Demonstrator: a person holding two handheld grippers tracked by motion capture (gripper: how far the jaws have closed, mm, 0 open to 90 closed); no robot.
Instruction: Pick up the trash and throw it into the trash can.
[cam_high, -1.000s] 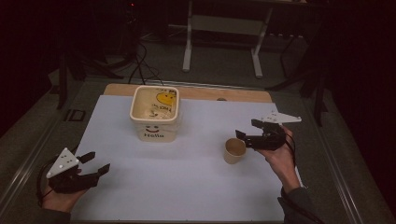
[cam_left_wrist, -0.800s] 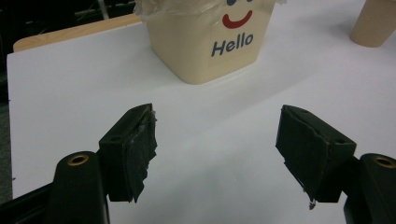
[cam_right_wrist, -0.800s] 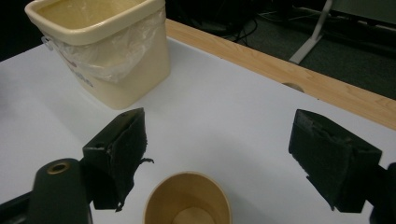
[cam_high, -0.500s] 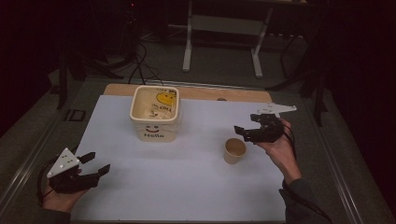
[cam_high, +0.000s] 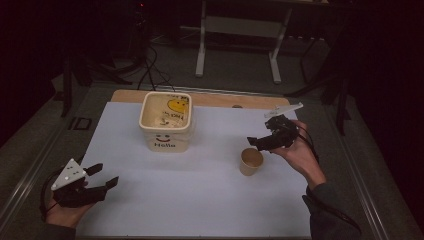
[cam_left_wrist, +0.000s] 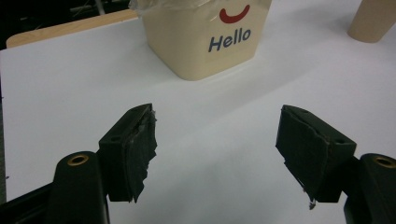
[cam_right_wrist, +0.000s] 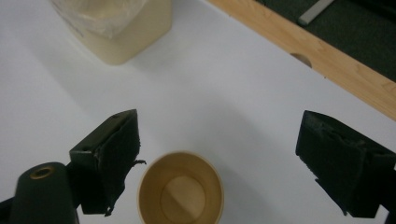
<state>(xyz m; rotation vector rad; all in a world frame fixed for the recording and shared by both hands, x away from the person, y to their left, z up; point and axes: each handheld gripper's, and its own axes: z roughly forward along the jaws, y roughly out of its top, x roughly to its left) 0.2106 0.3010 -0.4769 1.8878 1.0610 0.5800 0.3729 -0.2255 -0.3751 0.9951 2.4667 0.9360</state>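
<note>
At four o'clock on the white table, the small tan paper cup stands upright beneath the spread right hand-held gripper; its rim should be straddled before closing. The left hand-held gripper is held agape at seven o'clock.

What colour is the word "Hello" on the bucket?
Dark blue, on the cream bucket, under a red smile; clearest in the left gripper view.

loc: lab/test room, I'd say | dim, dark surrounds | white sheet-covered wooden table w/ bare ply edge at far side | black cables trailing on grey floor | pale metal-legged stand behind | no home furnishings
</note>
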